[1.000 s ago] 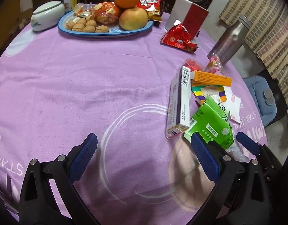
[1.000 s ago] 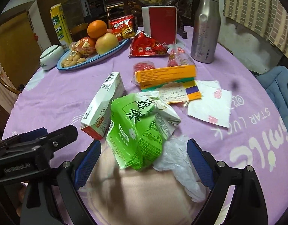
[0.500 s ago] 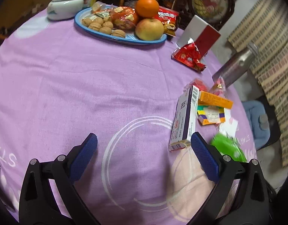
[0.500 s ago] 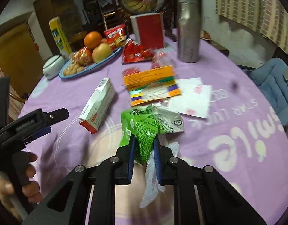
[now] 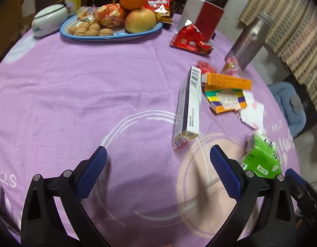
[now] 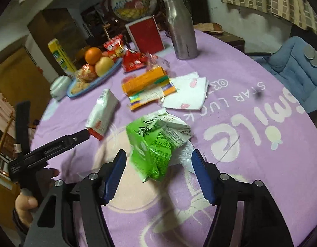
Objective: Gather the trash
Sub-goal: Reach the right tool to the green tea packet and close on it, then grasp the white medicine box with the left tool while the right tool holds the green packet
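While "STAR LUCK" marks the tablecloth [image 6: 230,65], opening right jaws straddle the green wrapper [image 6: 154,144], unpressed; left jaws gape empty.

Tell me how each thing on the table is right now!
Green wrapper: crumpled, between the right gripper's opening jaws, untouched.
Left gripper: open, empty.
White box: lying flat, near flap ajar.
Orange box: lying flat on a striped one.
Napkin: lying flat, rumpled.
Bottle: upright, capped.
Red packet: torn open.
Plate: full of fruit, nuts.
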Demonstrator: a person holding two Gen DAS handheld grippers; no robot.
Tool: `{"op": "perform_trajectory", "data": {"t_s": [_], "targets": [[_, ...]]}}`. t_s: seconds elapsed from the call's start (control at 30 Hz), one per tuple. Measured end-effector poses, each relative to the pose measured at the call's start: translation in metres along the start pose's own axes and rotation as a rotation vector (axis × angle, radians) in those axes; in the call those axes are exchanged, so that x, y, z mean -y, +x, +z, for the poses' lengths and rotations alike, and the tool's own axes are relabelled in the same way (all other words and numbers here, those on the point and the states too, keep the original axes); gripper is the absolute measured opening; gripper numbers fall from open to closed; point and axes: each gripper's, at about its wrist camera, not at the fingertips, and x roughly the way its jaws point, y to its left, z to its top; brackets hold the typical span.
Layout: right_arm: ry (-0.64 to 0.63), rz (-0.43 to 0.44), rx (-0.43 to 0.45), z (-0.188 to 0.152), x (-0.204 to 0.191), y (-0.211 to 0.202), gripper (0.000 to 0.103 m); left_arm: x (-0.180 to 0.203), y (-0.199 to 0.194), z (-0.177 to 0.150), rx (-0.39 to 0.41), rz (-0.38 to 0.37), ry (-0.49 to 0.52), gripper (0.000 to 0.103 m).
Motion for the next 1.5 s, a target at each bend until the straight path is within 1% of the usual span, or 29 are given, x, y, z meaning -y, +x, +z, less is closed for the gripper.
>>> {"op": "perform_trajectory", "data": {"t_s": [0.07,0.13,0.2,0.23,0.27,0.3,0.4,0.47,0.53,0.63,0.7,0.73,0.77,0.83,0.9,1.0,1.1,1.13,1.2,1.27,1.4,1.5], "targets": [[0.015,0.015,-0.03,0.0,-0.002,0.009,0.063,0.002,0.001,-0.001,-0.001,0.013,0.013,0.097],[0.005,0.021,-0.052,0.0,-0.007,0.017,0.057,0.003,0.002,-0.001,0.003,0.02,0.015,0.096],[-0.001,0.025,-0.063,0.002,-0.013,0.023,0.044,0.002,0.004,-0.001,-0.001,0.022,0.014,0.097],[-0.005,0.036,-0.065,0.004,-0.016,0.025,0.041,0.002,0.005,0.0,-0.009,0.022,0.011,0.097],[-0.014,0.051,-0.065,0.008,-0.021,0.027,0.036,0.0,0.006,0.001,-0.012,0.02,0.006,0.097],[-0.022,0.057,-0.064,0.011,-0.025,0.029,0.029,-0.001,0.006,0.001,-0.013,0.02,0.001,0.097],[-0.074,0.061,-0.059,0.022,-0.042,0.035,0.023,-0.01,0.005,0.005,-0.005,0.025,-0.035,0.097],[-0.098,0.052,-0.078,0.026,-0.053,0.047,0.022,-0.016,0.004,0.007,-0.004,0.023,-0.058,0.096],[-0.117,0.041,-0.088,0.029,-0.061,0.056,0.023,-0.019,0.004,0.008,-0.002,0.025,-0.072,0.096],[-0.148,0.004,-0.059,0.031,-0.073,0.061,0.023,-0.022,0.004,0.008,0.003,0.032,-0.079,0.096],[-0.154,-0.02,-0.044,0.031,-0.075,0.06,0.022,-0.02,0.004,0.009,0.014,0.04,-0.069,0.096],[-0.151,-0.049,-0.022,0.03,-0.075,0.056,0.022,-0.019,0.004,0.009,0.017,0.041,-0.064,0.096],[-0.151,-0.058,-0.003,0.03,-0.073,0.052,0.022,-0.017,0.004,0.009,0.02,0.041,-0.056,0.096],[-0.138,-0.027,0.037,0.03,-0.069,0.038,0.021,-0.015,0.004,0.009,0.025,0.04,-0.048,0.097],[-0.099,0.048,0.071,0.032,-0.06,0.016,0.021,-0.014,0.005,0.009,0.029,0.036,-0.046,0.097],[-0.064,0.135,0.107,0.034,-0.049,-0.011,0.021,-0.012,0.005,0.009,0.034,0.03,-0.039,0.097],[-0.043,0.195,0.099,0.032,-0.041,-0.026,0.022,-0.007,0.004,0.007,0.042,0.031,-0.024,0.097],[-0.041,0.186,0.097,0.031,-0.04,-0.028,0.022,-0.006,0.004,0.007,0.045,0.032,-0.017,0.097],[-0.064,0.114,0.117,0.024,-0.036,-0.035,0.022,0.0,0.003,0.006,0.054,0.034,0.007,0.097],[-0.073,0.063,0.118,0.015,-0.032,-0.035,0.022,0.004,0.001,0.005,0.064,0.029,0.026,0.097],[-0.047,0.048,0.103,-0.005,-0.013,-0.037,0.022,0.011,0.001,0.004,0.073,0.001,0.043,0.097],[-0.038,0.036,0.088,-0.02,-0.002,-0.039,0.022,0.018,0.009,0.005,0.078,-0.015,0.049,0.097]]}}
